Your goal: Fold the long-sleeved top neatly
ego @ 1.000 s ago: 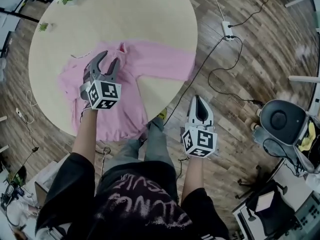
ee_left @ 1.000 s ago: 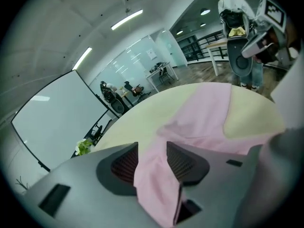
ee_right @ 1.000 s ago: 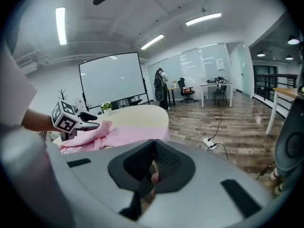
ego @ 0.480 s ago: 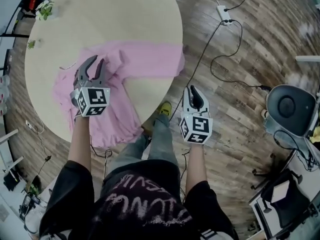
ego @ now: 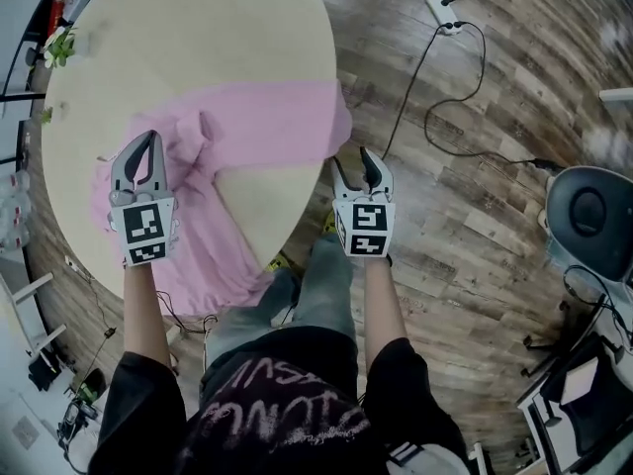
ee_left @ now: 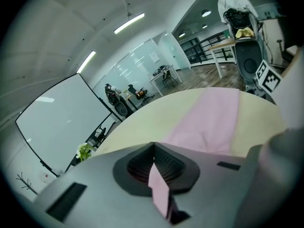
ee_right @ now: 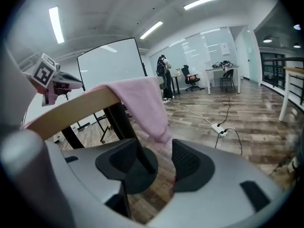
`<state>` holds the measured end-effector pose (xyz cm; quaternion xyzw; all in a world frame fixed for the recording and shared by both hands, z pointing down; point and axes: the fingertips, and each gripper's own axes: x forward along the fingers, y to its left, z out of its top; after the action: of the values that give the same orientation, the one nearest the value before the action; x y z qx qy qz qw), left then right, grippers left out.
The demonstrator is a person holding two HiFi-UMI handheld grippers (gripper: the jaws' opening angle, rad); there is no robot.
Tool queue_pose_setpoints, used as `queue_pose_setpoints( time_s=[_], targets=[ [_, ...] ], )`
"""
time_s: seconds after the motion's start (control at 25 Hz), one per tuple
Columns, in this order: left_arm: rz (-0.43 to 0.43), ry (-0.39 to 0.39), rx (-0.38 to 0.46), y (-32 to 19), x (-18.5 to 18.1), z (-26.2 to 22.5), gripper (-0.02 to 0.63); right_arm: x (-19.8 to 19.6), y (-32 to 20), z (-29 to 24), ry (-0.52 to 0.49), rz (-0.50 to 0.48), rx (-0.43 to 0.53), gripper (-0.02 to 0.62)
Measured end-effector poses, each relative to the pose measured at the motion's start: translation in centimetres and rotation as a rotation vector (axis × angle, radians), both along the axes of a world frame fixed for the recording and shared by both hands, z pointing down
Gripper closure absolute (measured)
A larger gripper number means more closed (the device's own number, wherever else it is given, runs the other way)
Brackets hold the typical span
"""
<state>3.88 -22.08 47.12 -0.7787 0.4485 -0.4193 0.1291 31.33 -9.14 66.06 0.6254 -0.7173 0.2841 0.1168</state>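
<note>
over at the left of the head view, the left gripper (ego: pixel 146 144) has just been closing and is now clamped tight. its own view shows a fold of pink cloth (ee_left: pixel 159 186) pinched between the pads, up by the shoulder of the long-sleeved top (ego: pixel 247 117). a second ago those jaws stood apart above the cloth, so that side now has its hold.

the top lies spread on the round table (ego: pixel 198 28), in the left-centre of the frame. its hem spills over the near edge at lower left. one sleeve (ego: pixel 321 117) runs across to the right and droops off the table edge.

further right, the right gripper (ego: pixel 357 164) was pinched shut and empty before. its jaws have just been opening, and it has come in close under that hanging sleeve end. in the right gripper view the cuff (ee_right: pixel 159 125) dangles just above the spread jaws and the pads are not pressing on it.

i'd say the fold hasn't begun. one side is gripped, the other is lining up for the cuff, and the sleeve could then be carried in over the body.
</note>
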Motion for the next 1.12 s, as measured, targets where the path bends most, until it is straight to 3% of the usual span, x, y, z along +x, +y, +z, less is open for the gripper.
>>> queue_pose_setpoints(
  time_s=[0.36,0.44,0.52,0.76,1.12],
  targets=[
    [-0.012,-0.031,0.031,0.4,-0.3,1.1,0.595,-0.1,-5.0,3.7,-0.023,0.011,0.063,0.324],
    [-0.001,-0.048,0.029,0.4,-0.1,1.9,0.595,0.3,-6.0,4.4,-0.015,0.027,0.070,0.345],
    [-0.001,-0.059,0.024,0.5,-0.1,2.4,0.595,0.7,-6.4,4.7,-0.002,0.048,0.078,0.422],
    [-0.031,-0.038,0.012,0.4,-0.8,2.8,0.595,2.7,-6.6,3.2,0.044,0.113,0.094,0.543],
    [-0.045,0.012,-0.017,1.0,-0.5,2.2,0.595,7.2,-4.5,0.4,0.101,0.195,0.066,0.561]
  ],
)
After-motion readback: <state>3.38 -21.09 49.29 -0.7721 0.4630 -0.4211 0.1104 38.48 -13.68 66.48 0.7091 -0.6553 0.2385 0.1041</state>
